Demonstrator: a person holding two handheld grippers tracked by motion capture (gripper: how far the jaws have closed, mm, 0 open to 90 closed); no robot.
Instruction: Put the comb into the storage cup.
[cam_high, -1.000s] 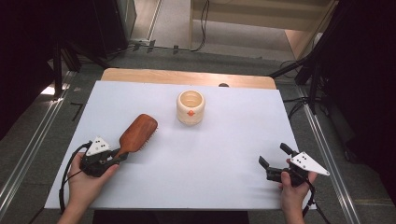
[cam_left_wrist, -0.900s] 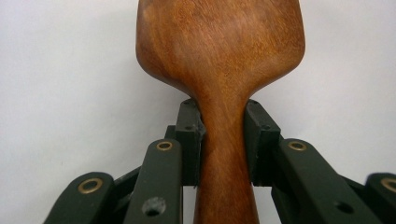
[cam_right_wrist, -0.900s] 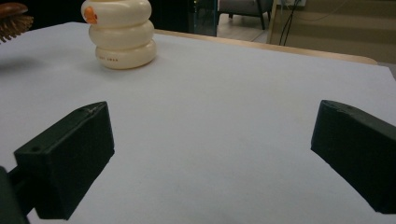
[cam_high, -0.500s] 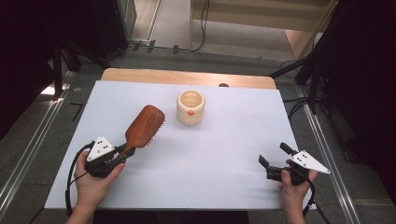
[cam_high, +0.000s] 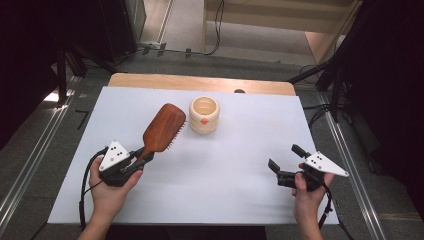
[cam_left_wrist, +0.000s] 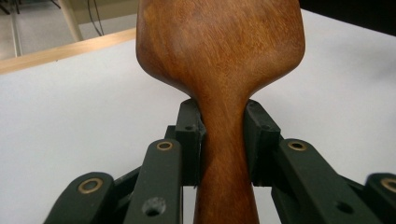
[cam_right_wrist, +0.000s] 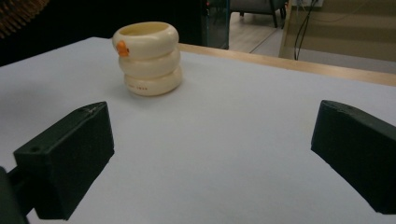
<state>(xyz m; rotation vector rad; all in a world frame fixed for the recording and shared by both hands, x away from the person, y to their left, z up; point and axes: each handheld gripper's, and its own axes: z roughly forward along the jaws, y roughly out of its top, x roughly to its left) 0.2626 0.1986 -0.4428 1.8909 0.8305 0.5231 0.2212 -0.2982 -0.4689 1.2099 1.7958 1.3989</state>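
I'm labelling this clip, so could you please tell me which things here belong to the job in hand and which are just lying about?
In the job:
- wooden hairbrush, its handle clamped in the left gripper
- cream ringed cup, standing close beside the brush head

Lying about:
- right gripper, jaws open and empty
- white table cover
- cables on the floor

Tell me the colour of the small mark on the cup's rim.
Orange, on the cream cup; the right gripper view shows it best.
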